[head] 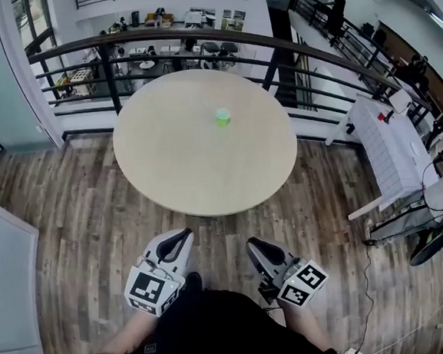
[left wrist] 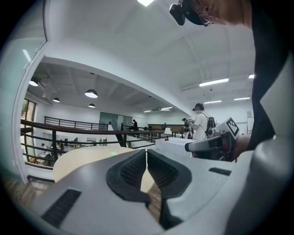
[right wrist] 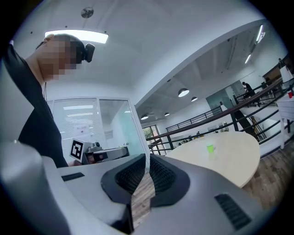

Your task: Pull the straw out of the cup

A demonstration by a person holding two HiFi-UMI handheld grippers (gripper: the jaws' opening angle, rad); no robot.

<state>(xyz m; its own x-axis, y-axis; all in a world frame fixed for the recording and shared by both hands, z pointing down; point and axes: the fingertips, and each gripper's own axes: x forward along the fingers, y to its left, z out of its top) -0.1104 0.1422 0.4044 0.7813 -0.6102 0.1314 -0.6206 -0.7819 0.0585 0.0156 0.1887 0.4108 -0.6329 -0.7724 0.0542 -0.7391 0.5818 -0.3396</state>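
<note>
Approaching stage: judged to be the step in hand. Both pairs of tongs sit close to the person's body, short of the surface, with nothing gripped.
Left tongs (head: 182, 239): jaws pressed together at the tips and empty, pointing roughly level toward the surface.
Right tongs (head: 254, 245): jaws also meeting at the tips, with nothing between them. Only floor shows through the slit lower down.
Floor (head: 94, 222): wood planks lie under both tongs and between them and the surface.
Surface (head: 174, 161): round, pale top. Its near rim lies ahead of both tongs and apart from them.
Cup (head: 223, 117): small, green and upright, past the middle of the surface. It is well apart from both tongs, ahead and between their lines, nearer the right one's.
Straw: too small to make out in any view; presumed to stand in the cup.
Railing (head: 194, 40): beyond the surface, on the side far from the tongs.
Next move: judged to call for closing the distance to the near rim and opening the jaws. One pair of tongs would then steady the cup while the other pinches the straw and draws it upward.
Caution: a light cup could tip if the straw is pulled sideways.
</note>
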